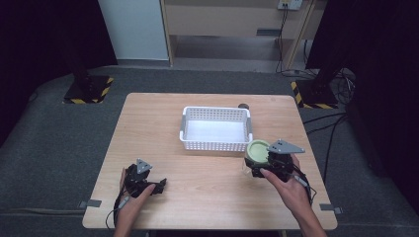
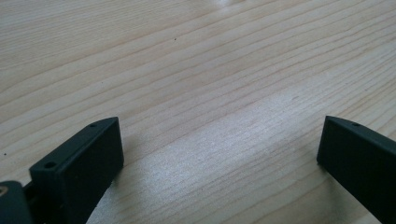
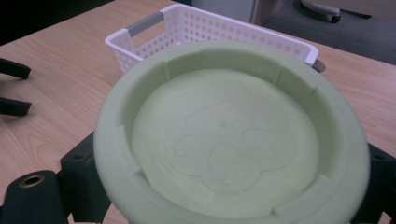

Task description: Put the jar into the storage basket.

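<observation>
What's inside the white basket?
Nothing that shows: the white basket has a bare white bottom in the high view. In the right gripper view the green lid in the right gripper hides most of its inside.

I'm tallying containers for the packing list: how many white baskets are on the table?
1. The white perforated basket sits near the table's middle, toward its far side, just beyond the green lid in the right gripper. No others visible.
</observation>
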Demonstrator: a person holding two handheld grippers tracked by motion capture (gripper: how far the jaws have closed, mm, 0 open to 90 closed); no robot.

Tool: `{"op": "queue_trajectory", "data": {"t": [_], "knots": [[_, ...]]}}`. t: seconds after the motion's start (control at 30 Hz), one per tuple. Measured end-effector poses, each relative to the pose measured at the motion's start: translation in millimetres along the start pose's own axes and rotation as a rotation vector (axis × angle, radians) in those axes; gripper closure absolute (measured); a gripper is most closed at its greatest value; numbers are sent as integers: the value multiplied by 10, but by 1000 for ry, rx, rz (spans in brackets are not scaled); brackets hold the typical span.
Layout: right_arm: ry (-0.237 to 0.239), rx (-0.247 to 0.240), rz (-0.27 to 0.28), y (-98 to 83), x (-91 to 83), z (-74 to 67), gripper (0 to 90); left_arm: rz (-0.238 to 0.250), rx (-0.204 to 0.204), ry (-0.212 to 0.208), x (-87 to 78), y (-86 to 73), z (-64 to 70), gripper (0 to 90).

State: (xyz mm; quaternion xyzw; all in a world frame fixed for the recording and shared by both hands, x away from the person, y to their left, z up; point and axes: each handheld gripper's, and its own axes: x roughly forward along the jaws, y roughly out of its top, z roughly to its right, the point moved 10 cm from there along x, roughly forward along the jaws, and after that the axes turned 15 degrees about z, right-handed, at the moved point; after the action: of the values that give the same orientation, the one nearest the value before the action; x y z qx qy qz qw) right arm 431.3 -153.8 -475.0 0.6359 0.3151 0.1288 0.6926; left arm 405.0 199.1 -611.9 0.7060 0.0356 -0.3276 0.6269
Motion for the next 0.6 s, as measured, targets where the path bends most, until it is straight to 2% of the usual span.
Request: {"op": "queue_trajectory", "data": {"t": [0.3,0.43,0.5,0.6], "knots": [[-7,-6,4,154,133,-10,115,0,0,0,0,0,0,0],[-10,-11,12,278,235,5,115,0,0,0,0,0,0,0],[-13,-9,23,390,342,20,115,0,0,0,0,0,0,0],[-16,-13,25,443,419,32,115,0,0,1,0,0,0,0]]}}
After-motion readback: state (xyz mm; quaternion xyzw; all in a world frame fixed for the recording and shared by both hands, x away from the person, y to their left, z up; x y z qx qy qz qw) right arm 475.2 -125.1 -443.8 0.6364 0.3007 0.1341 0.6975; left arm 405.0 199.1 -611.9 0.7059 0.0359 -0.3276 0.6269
